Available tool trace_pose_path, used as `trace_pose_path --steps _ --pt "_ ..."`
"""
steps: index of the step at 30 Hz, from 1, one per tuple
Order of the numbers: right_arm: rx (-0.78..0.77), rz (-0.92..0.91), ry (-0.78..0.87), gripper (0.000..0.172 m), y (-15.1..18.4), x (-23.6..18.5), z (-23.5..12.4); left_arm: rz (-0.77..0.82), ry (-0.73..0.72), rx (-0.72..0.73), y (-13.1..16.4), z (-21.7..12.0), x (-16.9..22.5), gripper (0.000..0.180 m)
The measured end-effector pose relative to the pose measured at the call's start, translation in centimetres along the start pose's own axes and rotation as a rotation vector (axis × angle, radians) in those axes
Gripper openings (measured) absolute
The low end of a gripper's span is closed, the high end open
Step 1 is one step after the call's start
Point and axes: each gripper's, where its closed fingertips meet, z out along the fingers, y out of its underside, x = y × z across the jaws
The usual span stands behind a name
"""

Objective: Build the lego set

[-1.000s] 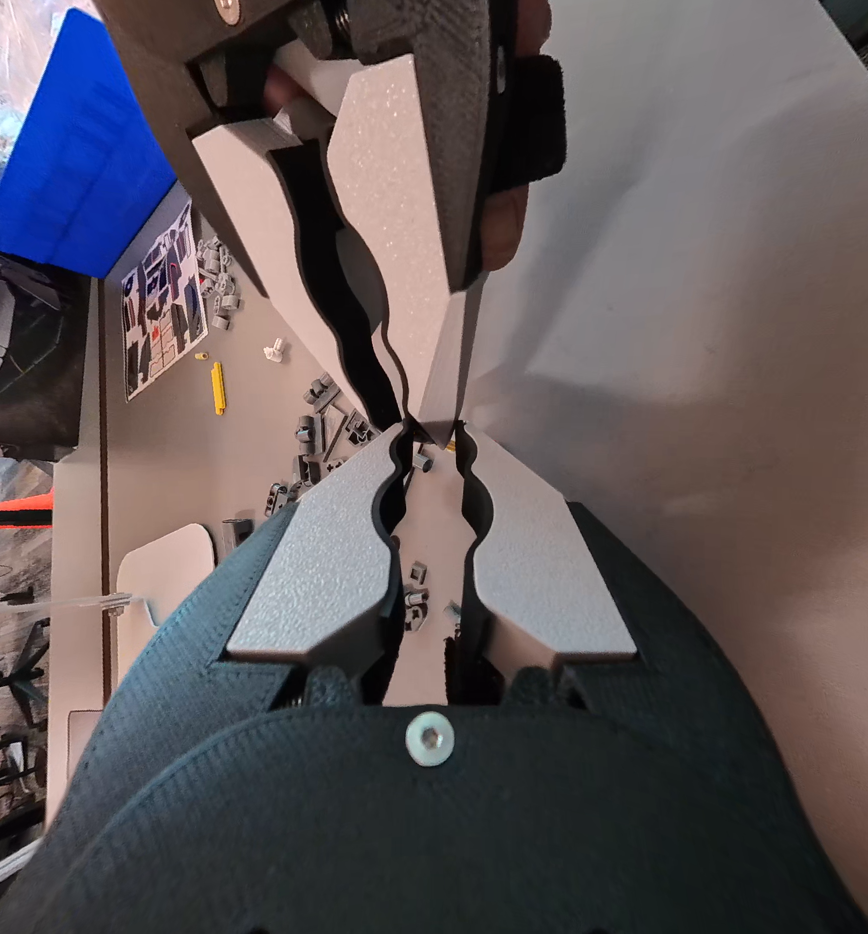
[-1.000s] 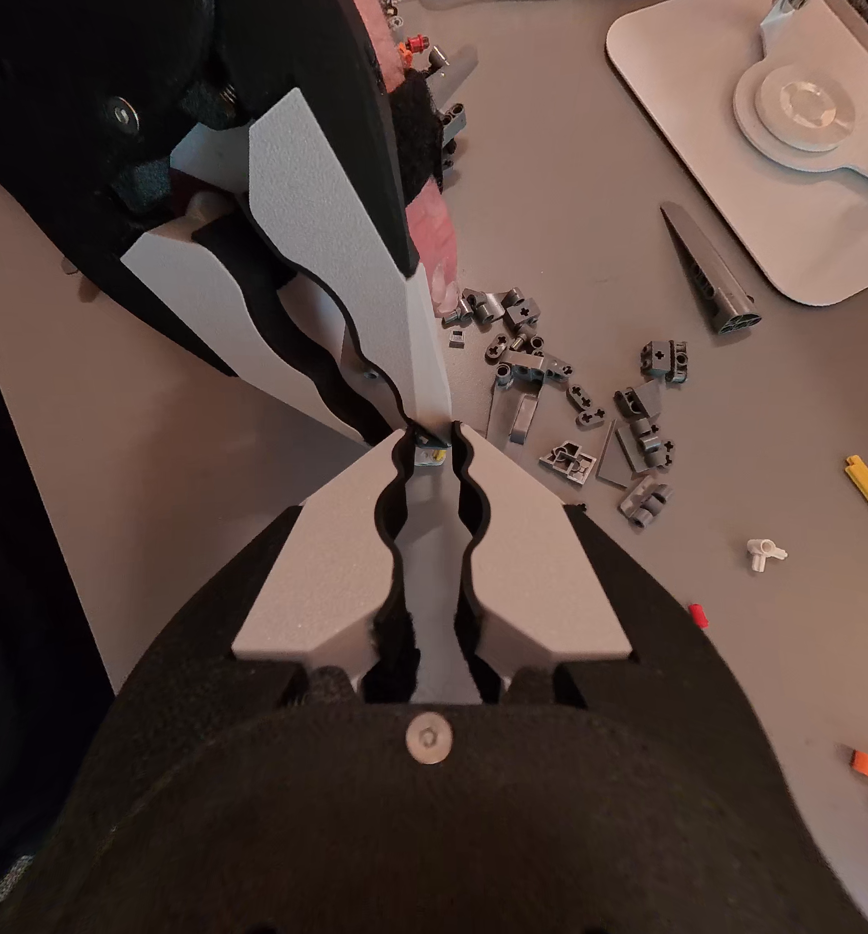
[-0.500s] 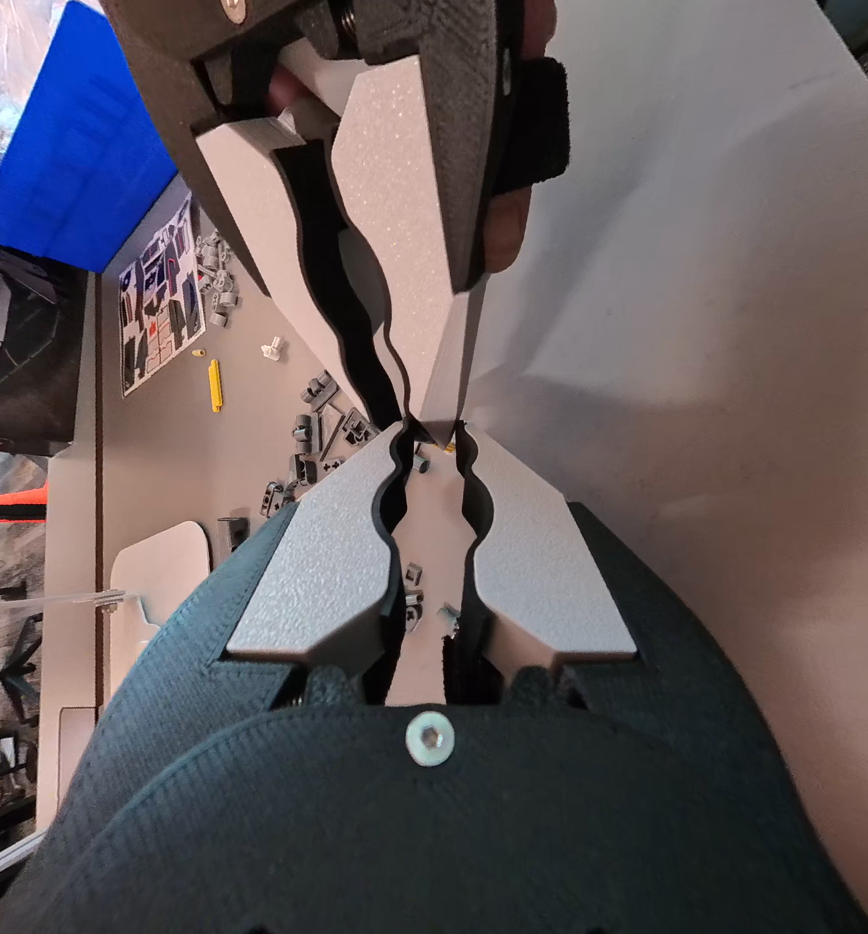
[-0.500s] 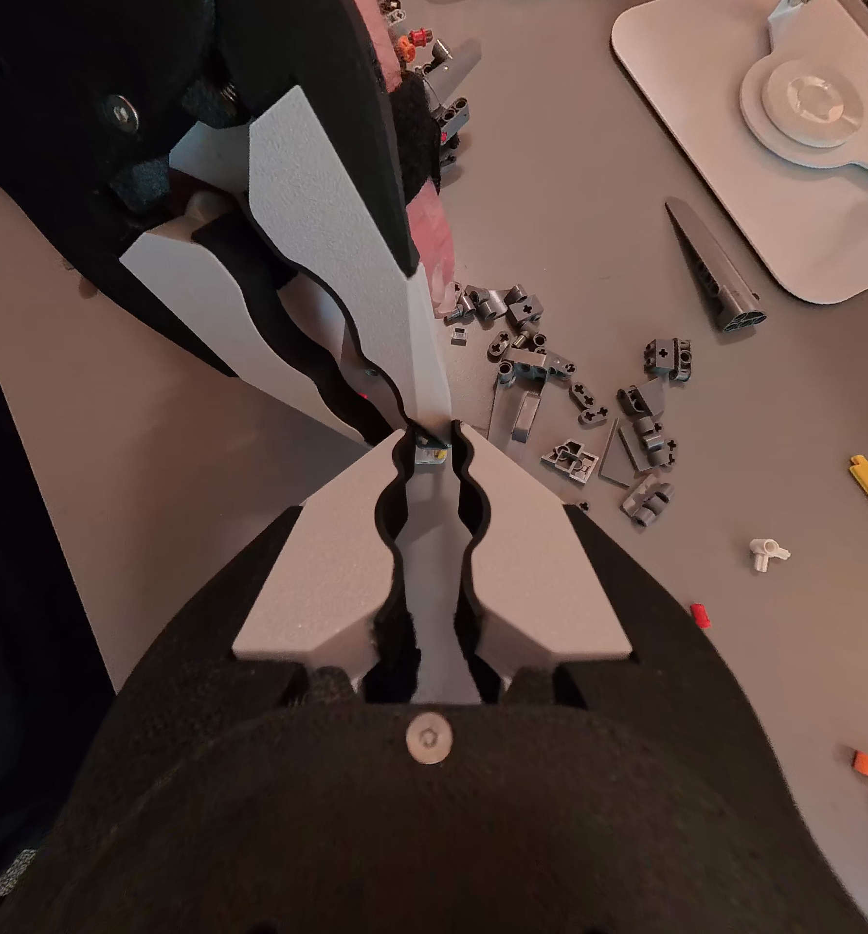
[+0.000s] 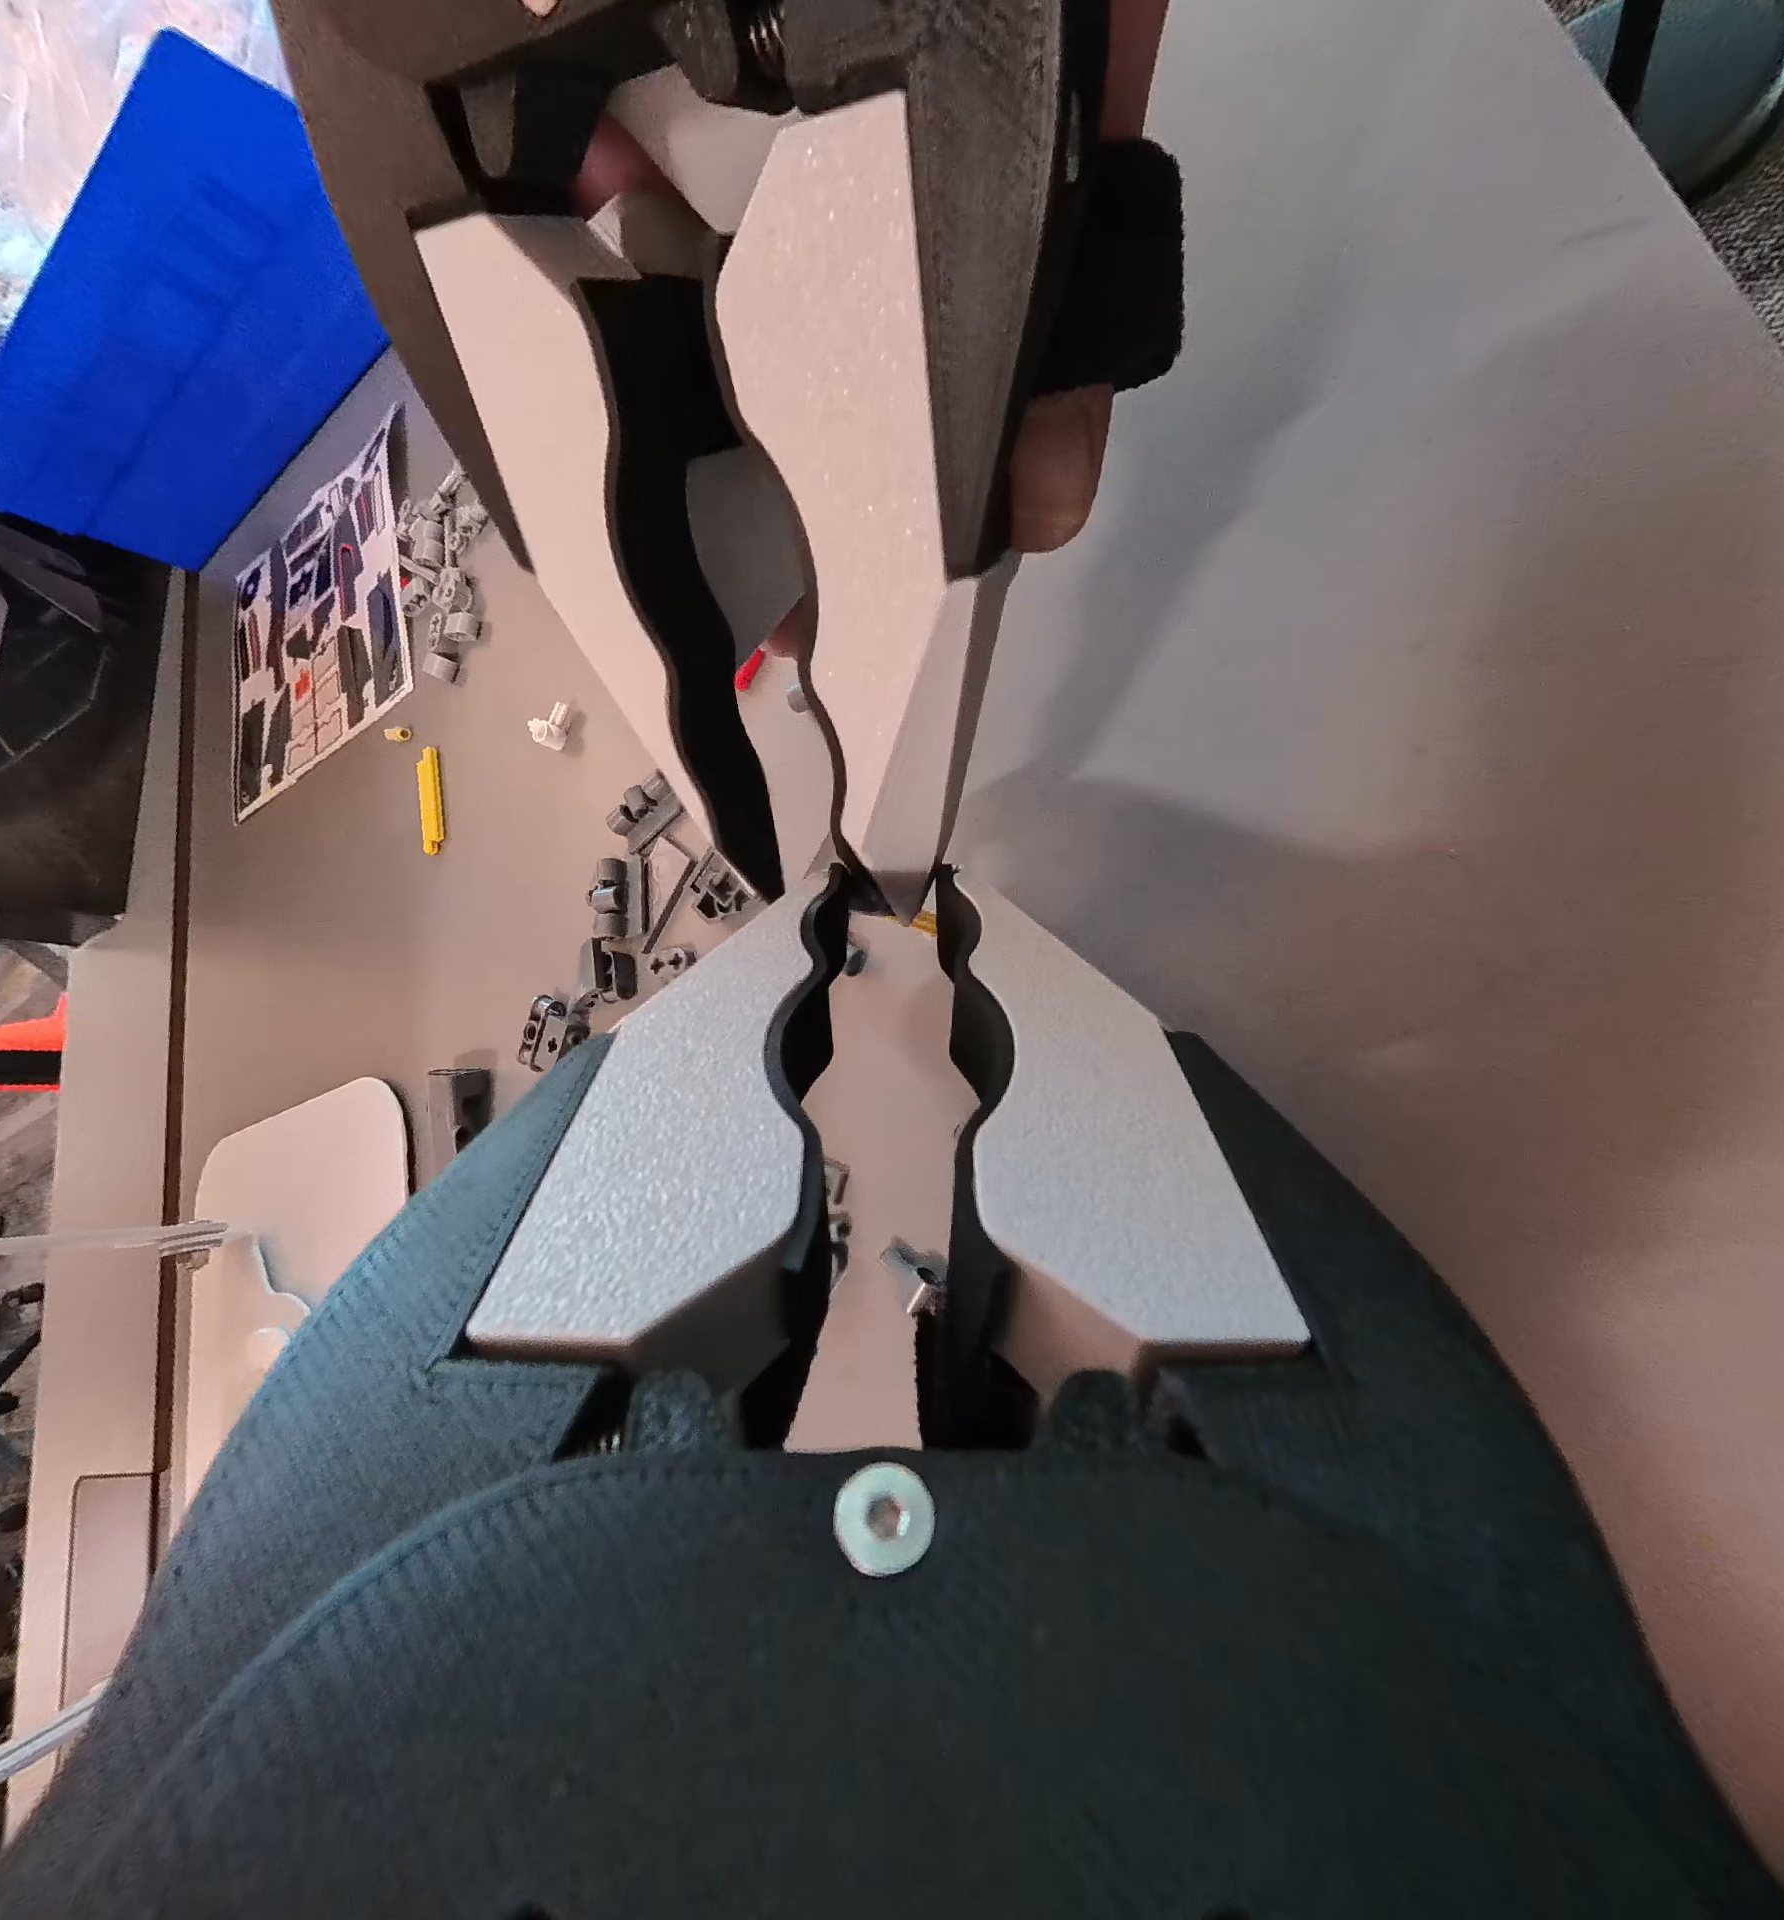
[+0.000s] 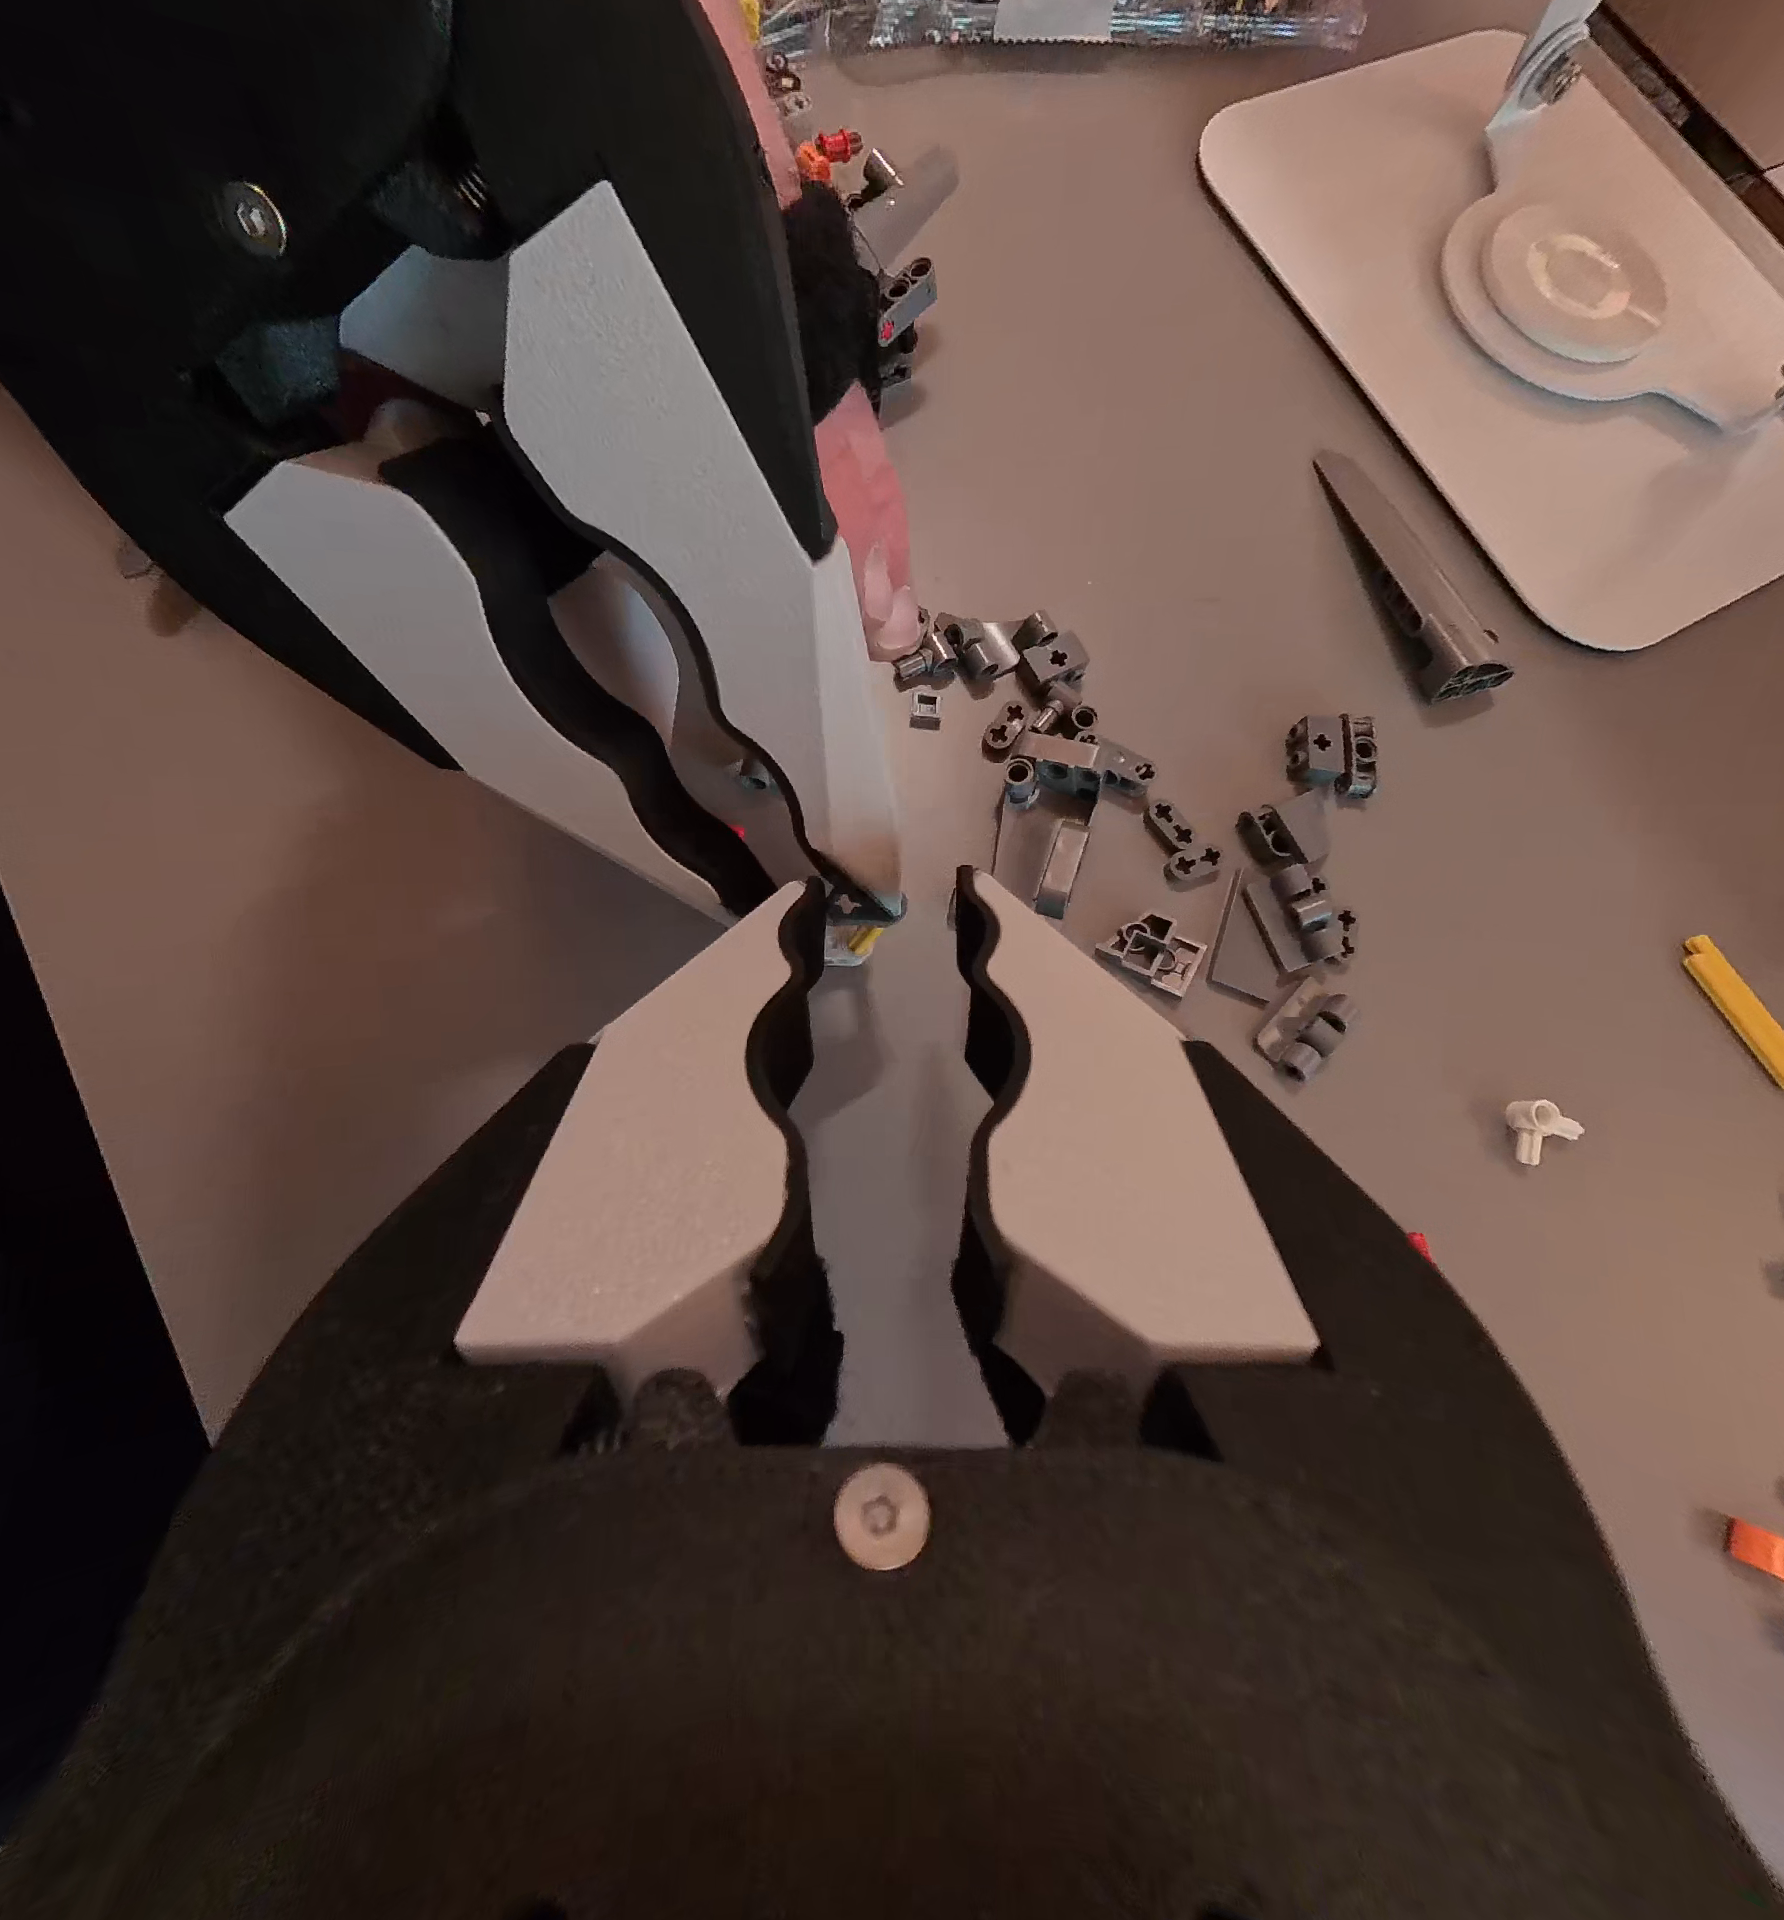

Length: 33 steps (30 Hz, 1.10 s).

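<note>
In the right wrist view my right gripper [image 6: 886, 888] stands open above the grey table [image 6: 1127, 468]. Its left fingertip [image 6: 800, 899] is against a small dark grey piece with a cross hole and a yellow pin [image 6: 852, 920]. Its right fingertip [image 6: 971, 883] stands clear of the piece. My left gripper [image 6: 831, 883] comes in from the upper left and is shut on that piece at its tips. In the left wrist view my left gripper [image 5: 890, 883] shows the piece's yellow end [image 5: 924, 920] between its tips, with one right-gripper fingertip [image 5: 898, 894] in front of it.
Several loose grey pieces [image 6: 1179, 831] lie right of the grippers, with a dark tapered panel [image 6: 1407, 582], a yellow bar [image 6: 1740, 1008] and a white connector [image 6: 1537, 1127]. A white stand base [image 6: 1490, 312] is at the far right. A blue box [image 5: 171, 312] and a sticker sheet [image 5: 322, 644] lie beyond. My two grippers' fingertips are within a few centimetres of each other.
My right gripper's jaws have opened and let go of the small grey piece. The piece stays in my left gripper, which has not changed its grip.
</note>
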Motion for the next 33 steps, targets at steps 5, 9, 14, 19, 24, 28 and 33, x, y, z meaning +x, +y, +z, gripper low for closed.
trace_pose_path --steps 5,9,14,19,24,28,33 --pt "-0.004 -0.002 0.004 0.021 0.2 0.0 -0.2 0.013 -0.006 -0.004 0.1 -0.1 -0.1 0.015" --pt "0.000 0.010 0.005 0.020 0.7 0.0 -0.5 -0.012 0.012 0.025 -0.3 -0.6 -0.1 0.016" --pt "0.005 0.010 0.010 0.020 1.2 0.0 -0.8 -0.001 0.015 0.005 0.0 -0.4 0.1 0.018" --pt "0.043 -0.043 0.015 0.024 0.9 0.3 -1.6 -0.022 -0.001 0.005 0.1 -0.7 -0.2 0.017" --pt "0.076 -0.146 -0.045 0.024 0.6 0.0 -1.2 -0.035 -0.034 0.021 0.0 -0.9 -0.4 0.016" --pt "0.094 -0.178 -0.102 0.019 0.1 0.0 -1.1 -0.024 -0.046 0.024 -0.1 -0.7 -0.4 0.016" --pt "0.077 -0.182 -0.151 0.015 0.6 0.2 -0.5 -0.013 -0.040 0.017 0.2 -0.3 -0.2 0.015"
